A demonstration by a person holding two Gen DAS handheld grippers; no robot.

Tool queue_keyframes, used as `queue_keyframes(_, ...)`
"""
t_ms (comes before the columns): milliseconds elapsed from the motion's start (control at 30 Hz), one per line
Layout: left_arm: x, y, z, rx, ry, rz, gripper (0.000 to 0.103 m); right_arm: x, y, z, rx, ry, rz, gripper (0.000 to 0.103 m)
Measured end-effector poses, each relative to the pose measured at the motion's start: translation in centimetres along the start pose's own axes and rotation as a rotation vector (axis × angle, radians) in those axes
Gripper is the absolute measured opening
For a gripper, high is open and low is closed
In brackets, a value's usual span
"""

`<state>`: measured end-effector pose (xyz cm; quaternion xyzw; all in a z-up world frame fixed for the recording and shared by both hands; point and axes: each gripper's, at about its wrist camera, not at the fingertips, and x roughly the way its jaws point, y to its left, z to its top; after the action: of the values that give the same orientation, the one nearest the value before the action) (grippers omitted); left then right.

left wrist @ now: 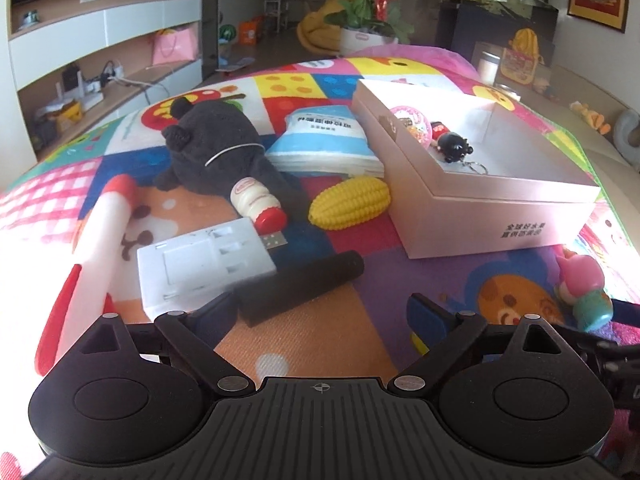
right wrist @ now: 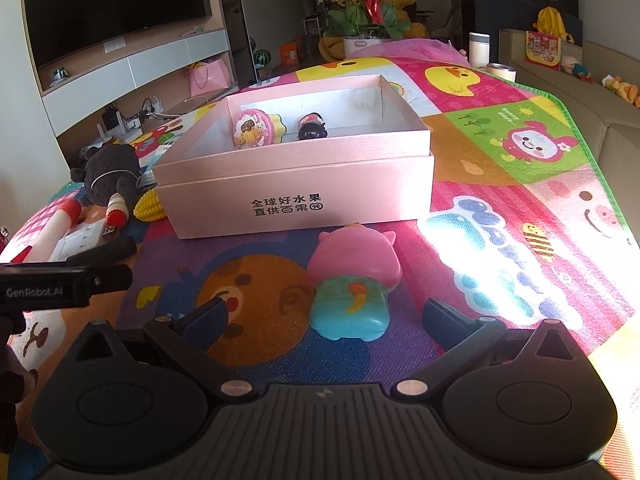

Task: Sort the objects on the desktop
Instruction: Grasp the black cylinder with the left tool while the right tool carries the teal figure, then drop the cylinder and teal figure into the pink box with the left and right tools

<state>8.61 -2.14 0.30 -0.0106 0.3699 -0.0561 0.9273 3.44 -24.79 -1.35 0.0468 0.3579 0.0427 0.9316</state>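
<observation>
Mat: we see a bright cartoon play mat [right wrist: 520, 152] under everything.
Box: our pink box [right wrist: 296, 196] sits open mid-mat, holding a round pink tin [right wrist: 253, 128] and a black figure [right wrist: 312, 127].
Plush: our dark plush [left wrist: 216, 148] lies left of the box, a yellow corn toy [left wrist: 352, 202] between them.
Pink toy: it [right wrist: 352, 280] lies in front of the box.
Right gripper: ours [right wrist: 324, 316] is spread wide, the pink toy between its fingers, untouched.
Left gripper: ours [left wrist: 320, 312] is released, beside a black cylinder [left wrist: 300, 288].

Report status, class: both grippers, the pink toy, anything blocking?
Left gripper open, empty. Right gripper open, straddling pink toy. Pink box just beyond, nothing blocking.
</observation>
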Motion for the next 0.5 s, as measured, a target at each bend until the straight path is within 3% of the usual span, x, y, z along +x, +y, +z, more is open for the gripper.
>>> queue_keyframes(233, 2.0, -1.6, 0.9, 0.052, -0.035, 0.074, 0.092, 0.1, 0.2, 0.0, -0.016, 0.005, -0.006, 0.103)
queue_keyframes(267, 2.0, -1.6, 0.9, 0.058, -0.041, 0.073, 0.089, 0.1, 0.2, 0.0, -0.015, 0.004, -0.004, 0.103)
queue_keyframes(300, 1.8, -1.6, 0.9, 0.064, -0.047, 0.071, 0.080, 0.0, 0.2, 0.0, -0.014, 0.004, -0.003, 0.103)
queue_keyframes(500, -0.4, -1.1, -0.5, 0.125, -0.044, 0.037, 0.080, -0.2, 0.0, 0.0, -0.007, 0.000, 0.010, 0.103)
